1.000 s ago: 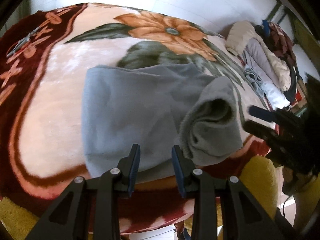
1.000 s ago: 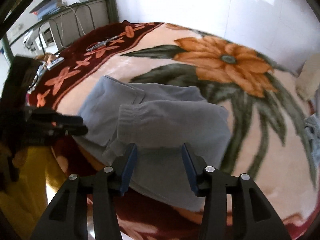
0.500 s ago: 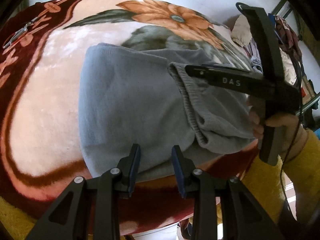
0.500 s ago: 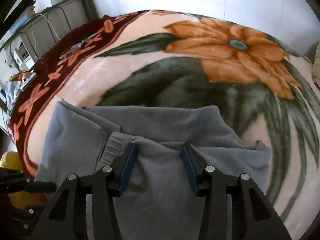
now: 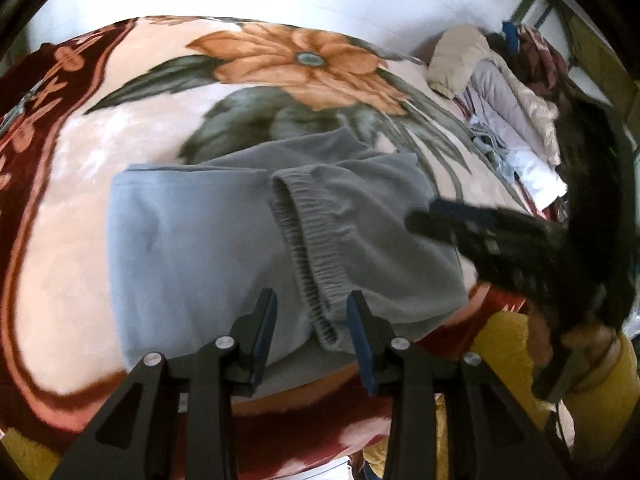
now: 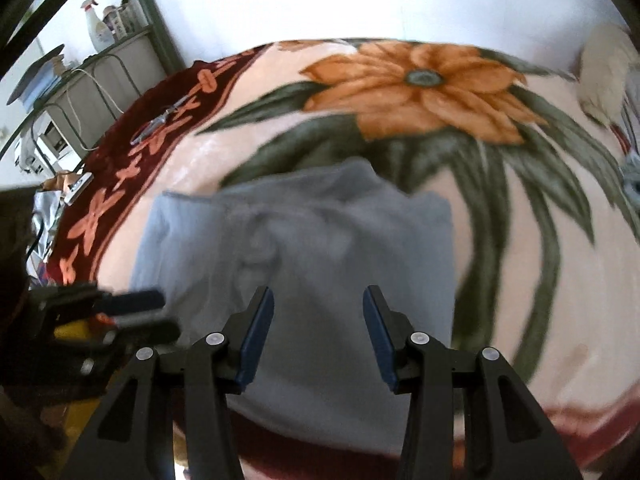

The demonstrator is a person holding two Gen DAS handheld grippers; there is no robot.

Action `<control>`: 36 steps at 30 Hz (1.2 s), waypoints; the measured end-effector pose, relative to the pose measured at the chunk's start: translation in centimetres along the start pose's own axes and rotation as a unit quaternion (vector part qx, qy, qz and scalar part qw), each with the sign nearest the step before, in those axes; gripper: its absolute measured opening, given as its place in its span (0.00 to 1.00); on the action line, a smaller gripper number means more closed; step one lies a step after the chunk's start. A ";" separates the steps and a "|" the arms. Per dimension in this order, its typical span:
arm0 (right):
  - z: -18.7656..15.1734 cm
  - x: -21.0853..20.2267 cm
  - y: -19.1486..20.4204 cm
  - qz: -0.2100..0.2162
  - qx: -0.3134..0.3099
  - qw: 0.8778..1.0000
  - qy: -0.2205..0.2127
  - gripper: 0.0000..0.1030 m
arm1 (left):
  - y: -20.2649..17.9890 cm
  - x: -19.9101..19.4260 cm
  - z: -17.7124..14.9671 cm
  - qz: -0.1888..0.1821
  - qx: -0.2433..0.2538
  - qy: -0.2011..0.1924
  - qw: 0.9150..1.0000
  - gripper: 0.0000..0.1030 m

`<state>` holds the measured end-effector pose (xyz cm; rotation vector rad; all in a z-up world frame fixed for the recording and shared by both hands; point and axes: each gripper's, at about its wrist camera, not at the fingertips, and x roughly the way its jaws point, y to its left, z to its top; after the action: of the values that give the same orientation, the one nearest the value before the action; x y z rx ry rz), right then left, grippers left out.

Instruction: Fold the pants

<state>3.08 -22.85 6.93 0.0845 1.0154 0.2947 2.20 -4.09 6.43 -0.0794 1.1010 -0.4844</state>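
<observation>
Two hand-held grippers hover over grey pants [image 5: 224, 248] folded into a compact bundle at the near edge of a flowered blanket [image 5: 72, 208]. The left hand-held gripper [image 5: 312, 338] is opening, its pads clear of the ribbed waistband [image 5: 308, 248] lying between them; the right hand-held gripper [image 6: 318, 338] stands released above the cloth, grasping nothing. The loose top flap could likely spring open, or a snagged pad could drag the bundle off the edge. Other clothes [image 5: 504, 92] are heaped at the far right corner.

1. The blanket [image 6: 540, 280] lies bare to the right of the pants [image 6: 320, 264].
2. A clothes pile [image 5: 504, 92] blocks the far right edge.
3. Scissors [image 6: 160, 124] lie on the left border.
</observation>
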 end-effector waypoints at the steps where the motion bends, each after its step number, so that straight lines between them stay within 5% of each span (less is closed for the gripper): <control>1: -0.7 0.0 -0.1 0.000 0.004 1.000 0.005 0.45 | -0.3 0.6 0.1 0.004 0.003 0.005 1.000 0.37; 8: -5.3 2.3 -0.7 -0.013 0.010 0.998 0.063 0.45 | -0.1 3.3 -1.1 0.032 0.002 0.041 0.999 0.42; 18: -4.5 -0.8 -3.9 -0.014 0.060 0.998 -0.002 0.47 | -0.1 3.7 -1.4 0.036 0.009 0.038 0.999 0.43; 23: -3.8 0.4 -7.3 -0.035 0.097 0.995 0.006 0.48 | -0.2 3.8 -1.5 0.039 0.010 0.039 0.998 0.43; 29: -4.2 2.9 -9.2 0.023 0.135 0.990 0.022 0.50 | -0.3 3.8 -1.6 0.043 0.012 0.040 0.998 0.43; 36: -4.6 1.8 -9.0 0.069 0.135 0.988 0.007 0.09 | -0.4 3.8 -1.5 0.042 0.009 0.040 0.998 0.44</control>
<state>1.90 -31.30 1.19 0.4001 1.0612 0.2831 2.16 -5.73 2.66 0.0031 1.1729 -0.4244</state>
